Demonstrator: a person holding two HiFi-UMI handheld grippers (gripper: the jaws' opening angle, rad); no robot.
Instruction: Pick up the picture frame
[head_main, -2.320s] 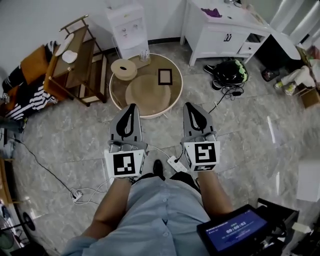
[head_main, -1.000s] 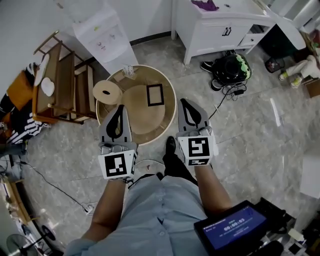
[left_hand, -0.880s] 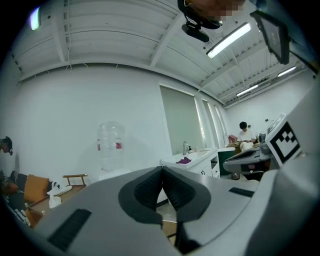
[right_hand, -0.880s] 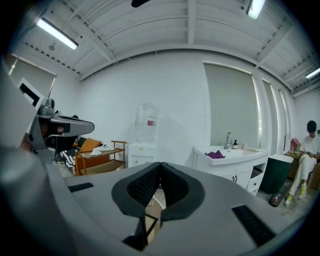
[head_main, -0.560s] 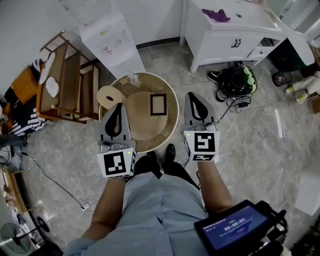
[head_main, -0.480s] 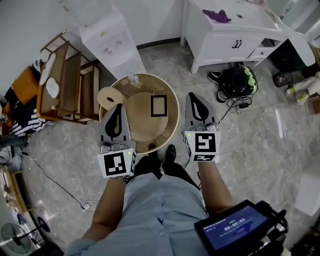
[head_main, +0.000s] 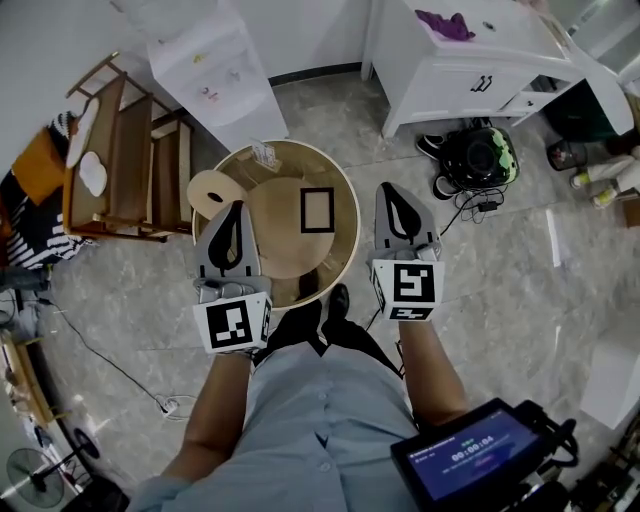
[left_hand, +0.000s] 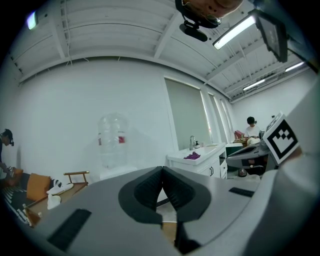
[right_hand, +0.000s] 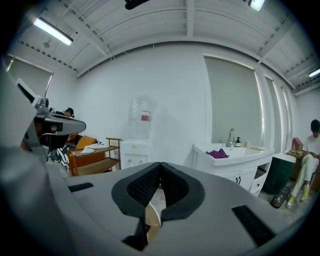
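Note:
A small picture frame (head_main: 317, 210) with a black border lies flat on a low round wooden table (head_main: 340, 250) in the head view. My left gripper (head_main: 232, 214) hangs over the table's near left part, shut, with nothing between its jaws. My right gripper (head_main: 397, 195) is just off the table's right rim, also shut and empty. The frame lies between the two grippers and a little beyond their tips. In the left gripper view (left_hand: 162, 172) and the right gripper view (right_hand: 160, 167) the jaw pads meet; the frame is hidden there.
A round woven mat (head_main: 285, 225) and a paper roll (head_main: 212, 190) share the table. A wooden shelf rack (head_main: 120, 160) stands to the left, a water dispenser (head_main: 205, 60) behind, a white sink cabinet (head_main: 470, 55) and a black bag (head_main: 478, 155) to the right. Cables (head_main: 120, 370) run across the floor.
The person has stepped closer to the round table. Both grippers have moved forward with it; the left one now overlaps the tabletop. Both stay shut.

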